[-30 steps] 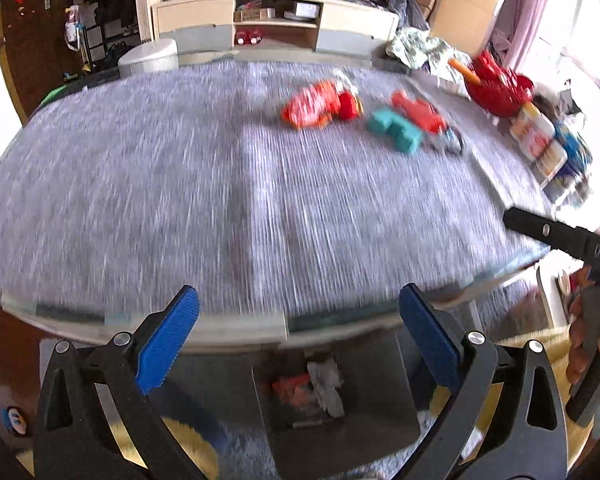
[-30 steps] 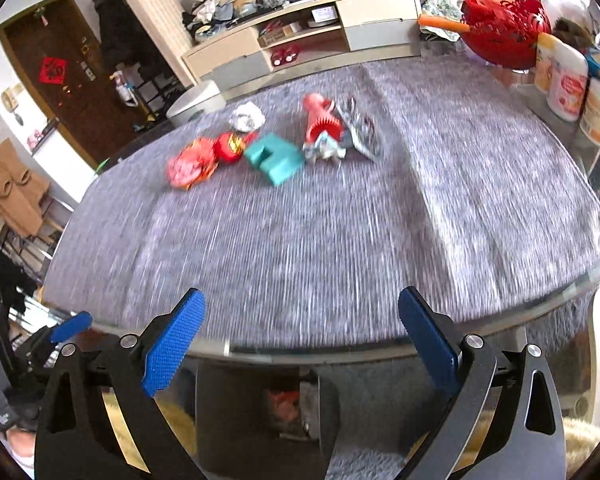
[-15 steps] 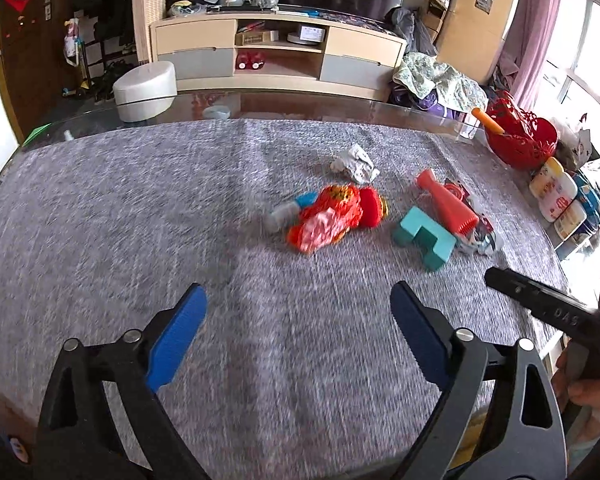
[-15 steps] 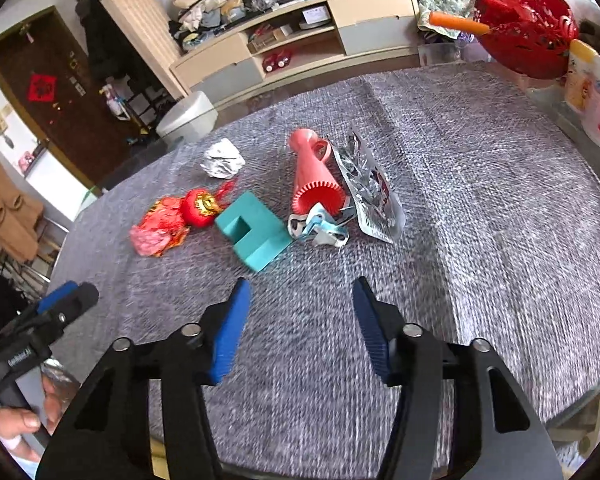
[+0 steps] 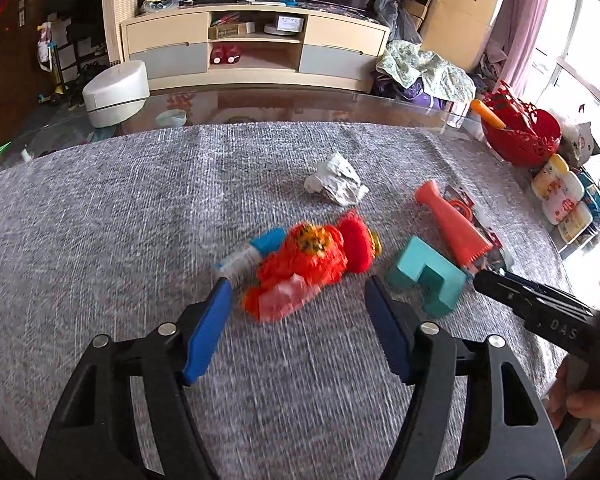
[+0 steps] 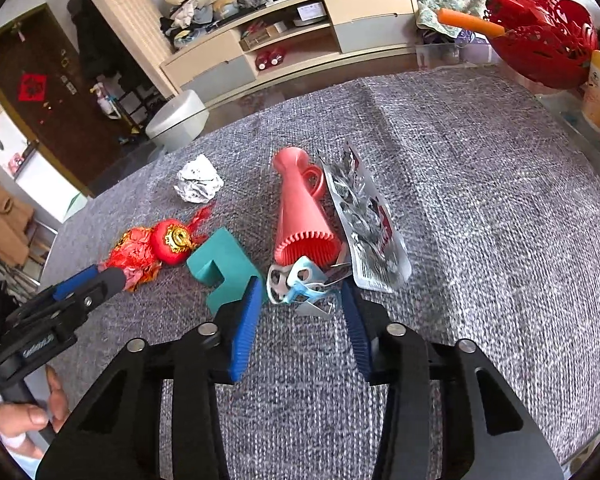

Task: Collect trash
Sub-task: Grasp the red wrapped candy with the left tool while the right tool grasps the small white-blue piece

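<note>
On the grey cloth lies a crumpled red wrapper (image 5: pixel 300 268), and my left gripper (image 5: pixel 297 280) is closing around its near end; the pads stand apart from it. A red ornament ball (image 5: pixel 356 244) and a blue-capped tube (image 5: pixel 252 256) touch the wrapper. In the right wrist view a crushed blue-and-silver scrap (image 6: pixel 300 280) sits between the tips of my right gripper (image 6: pixel 300 284), whose jaws are closing with small gaps left on both sides. Behind it lie a silver foil packet (image 6: pixel 364 220) and a crumpled white paper (image 6: pixel 198 180).
A pink cone toy (image 6: pixel 304 212) and a teal block (image 6: pixel 224 268) lie among the trash. A red basket (image 6: pixel 540 44) and bottles (image 5: pixel 556 188) crowd the table's right edge. A hand holds each gripper's handle at the near edge.
Both grippers moved forward from the table's near edge over the cloth up to the trash. Their jaws narrowed a lot. The bin under the table has left view.
</note>
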`<state>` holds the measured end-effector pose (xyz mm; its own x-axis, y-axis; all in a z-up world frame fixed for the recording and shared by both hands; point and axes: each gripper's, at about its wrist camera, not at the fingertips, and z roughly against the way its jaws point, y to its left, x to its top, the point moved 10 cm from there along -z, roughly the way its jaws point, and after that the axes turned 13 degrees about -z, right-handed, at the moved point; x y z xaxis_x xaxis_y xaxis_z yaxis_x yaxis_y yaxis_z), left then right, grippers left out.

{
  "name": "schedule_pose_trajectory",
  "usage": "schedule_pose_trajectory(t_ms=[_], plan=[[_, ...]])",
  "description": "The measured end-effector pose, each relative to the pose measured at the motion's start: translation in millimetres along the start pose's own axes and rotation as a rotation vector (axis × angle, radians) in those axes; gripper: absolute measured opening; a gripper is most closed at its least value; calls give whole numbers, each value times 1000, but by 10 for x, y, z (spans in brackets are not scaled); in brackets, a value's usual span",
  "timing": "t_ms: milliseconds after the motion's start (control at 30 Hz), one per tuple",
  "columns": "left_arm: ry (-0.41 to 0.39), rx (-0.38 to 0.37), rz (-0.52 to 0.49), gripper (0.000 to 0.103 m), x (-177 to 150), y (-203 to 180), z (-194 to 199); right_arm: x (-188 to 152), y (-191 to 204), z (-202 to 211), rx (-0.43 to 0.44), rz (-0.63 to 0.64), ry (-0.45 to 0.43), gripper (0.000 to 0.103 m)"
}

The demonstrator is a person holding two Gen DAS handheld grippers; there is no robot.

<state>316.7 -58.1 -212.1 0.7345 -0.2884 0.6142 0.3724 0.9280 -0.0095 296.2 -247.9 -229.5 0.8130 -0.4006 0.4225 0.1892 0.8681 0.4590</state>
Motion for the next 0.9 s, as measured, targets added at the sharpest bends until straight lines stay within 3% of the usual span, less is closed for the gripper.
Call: schedule_pose_trajectory(t_ms=[100, 233, 467, 900], plan=[[9, -17, -8, 43, 27, 0, -77, -9, -17, -20, -2, 2, 4, 28], [5, -18, -24, 39, 58, -21, -90, -32, -27, 7, -4, 13, 6, 20], [-3, -25, -32, 29, 9, -70, 27, -70, 52, 181, 12, 32, -15, 16], [-53, 11, -31, 28, -203, -273, 794, -326, 308, 795, 65, 74, -57, 14]])
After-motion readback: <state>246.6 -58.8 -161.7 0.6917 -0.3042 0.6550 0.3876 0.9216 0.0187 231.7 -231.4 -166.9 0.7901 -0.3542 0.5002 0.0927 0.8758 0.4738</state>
